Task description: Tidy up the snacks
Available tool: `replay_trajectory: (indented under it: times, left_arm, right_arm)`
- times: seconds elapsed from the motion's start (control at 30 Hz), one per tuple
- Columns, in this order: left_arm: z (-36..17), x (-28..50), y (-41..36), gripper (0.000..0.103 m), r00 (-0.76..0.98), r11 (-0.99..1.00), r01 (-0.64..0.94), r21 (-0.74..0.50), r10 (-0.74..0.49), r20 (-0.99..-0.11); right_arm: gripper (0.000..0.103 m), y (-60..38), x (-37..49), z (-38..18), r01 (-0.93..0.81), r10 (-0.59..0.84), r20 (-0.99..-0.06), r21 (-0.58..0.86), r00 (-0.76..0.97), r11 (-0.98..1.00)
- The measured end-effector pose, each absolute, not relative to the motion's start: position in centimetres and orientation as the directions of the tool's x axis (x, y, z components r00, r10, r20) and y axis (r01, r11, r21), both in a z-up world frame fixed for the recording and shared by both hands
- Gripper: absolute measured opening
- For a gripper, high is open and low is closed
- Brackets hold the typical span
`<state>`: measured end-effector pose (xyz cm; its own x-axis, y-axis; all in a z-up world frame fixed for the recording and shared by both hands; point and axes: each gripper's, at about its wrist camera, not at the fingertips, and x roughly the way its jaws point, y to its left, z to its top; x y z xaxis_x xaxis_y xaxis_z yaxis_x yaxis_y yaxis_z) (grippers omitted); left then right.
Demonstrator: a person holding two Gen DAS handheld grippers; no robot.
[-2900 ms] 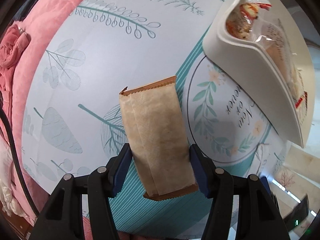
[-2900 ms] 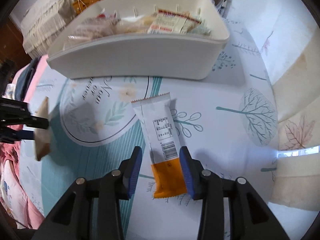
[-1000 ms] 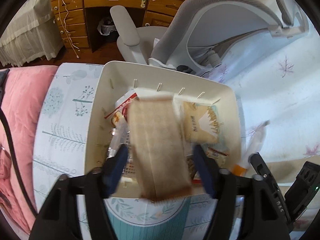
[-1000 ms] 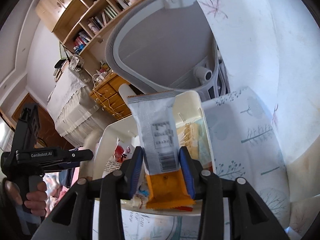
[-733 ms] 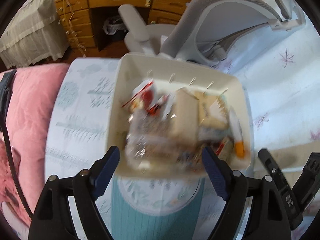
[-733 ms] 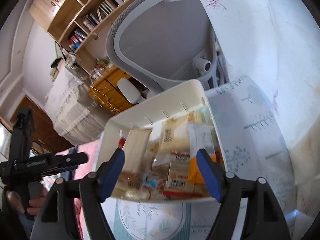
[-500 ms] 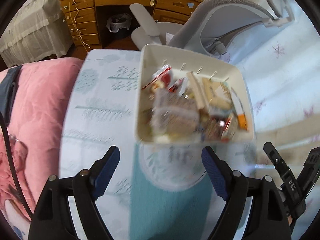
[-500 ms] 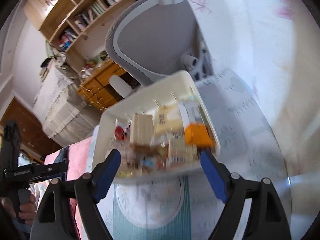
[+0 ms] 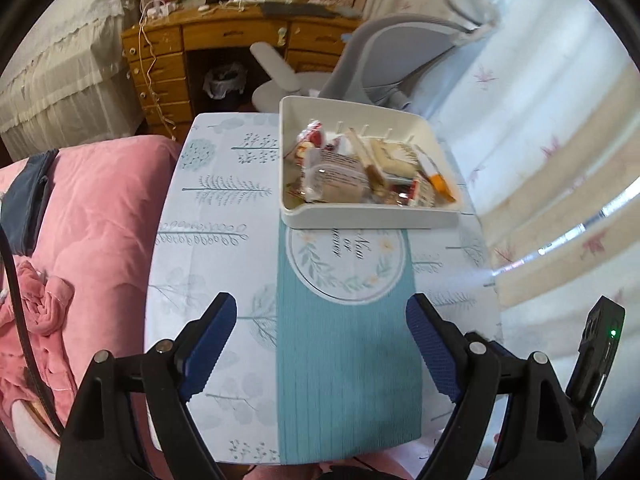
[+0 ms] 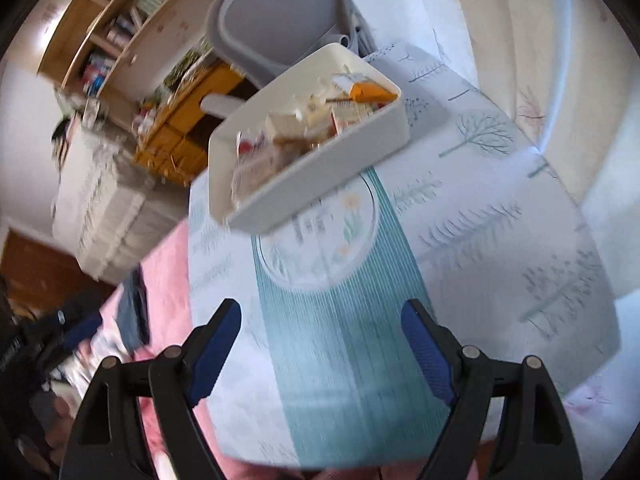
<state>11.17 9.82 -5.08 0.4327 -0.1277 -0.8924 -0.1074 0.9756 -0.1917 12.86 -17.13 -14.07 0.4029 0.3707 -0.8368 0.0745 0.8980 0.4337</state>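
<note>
white tray [image 9: 360, 216] of snacks [image 9: 352, 172] sits at the far end of our bench [image 9: 224, 248].
our left gripper [image 9: 320, 344] has just been opening, its fingers wide with nothing between; our right gripper [image 10: 320, 340] has also just opened and holds nothing above the teal runner [image 10: 344, 360].

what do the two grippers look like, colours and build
Both match: the left gripper and right gripper have black plastic arms with triangular cut-outs and silver rivets, ending in fingers faced with ribbed blue pads. A black cable runs beside the left one. The right gripper's body shows a small green light.
</note>
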Motion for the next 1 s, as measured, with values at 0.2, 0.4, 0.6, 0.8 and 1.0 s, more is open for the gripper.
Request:
replay_trajectory:
  times: [0.2,0.4,0.6,0.8,1.0]
  left_arm:
    - [-4.1,6.6,8.2,0.086,0.445,0.968,-0.162,-0.193,-0.103,-0.889]
    - [-2.1,3.3,7.0,0.095,0.478,0.955,-0.205,-0.214,-0.093,-0.873]
    - [0.4,0.8,5.2,0.100,0.543,0.962,-0.199,-0.189,-0.053,-0.838]
    - [1.9,-1.0,3.3,0.102,0.590,0.974,-0.180,-0.137,-0.004,-0.807]
    - [2.2,-2.4,3.2,0.102,0.615,0.971,-0.205,-0.120,0.033,-0.788]
  right_arm:
    - [0.085,-17.4,9.6,-11.5,-0.033,0.356,-0.853,0.372,0.382,0.927]
    - [0.101,-18.2,7.0,-6.8,-0.153,0.334,-0.824,0.297,0.457,0.943]
    - [0.101,-18.4,4.1,-4.3,-0.210,0.362,-0.814,0.297,0.454,0.932]
    - [0.101,-18.2,1.5,-2.9,-0.247,0.363,-0.787,0.273,0.499,0.930]
    - [0.101,-17.4,0.4,-2.5,-0.266,0.353,-0.765,0.243,0.539,0.933]
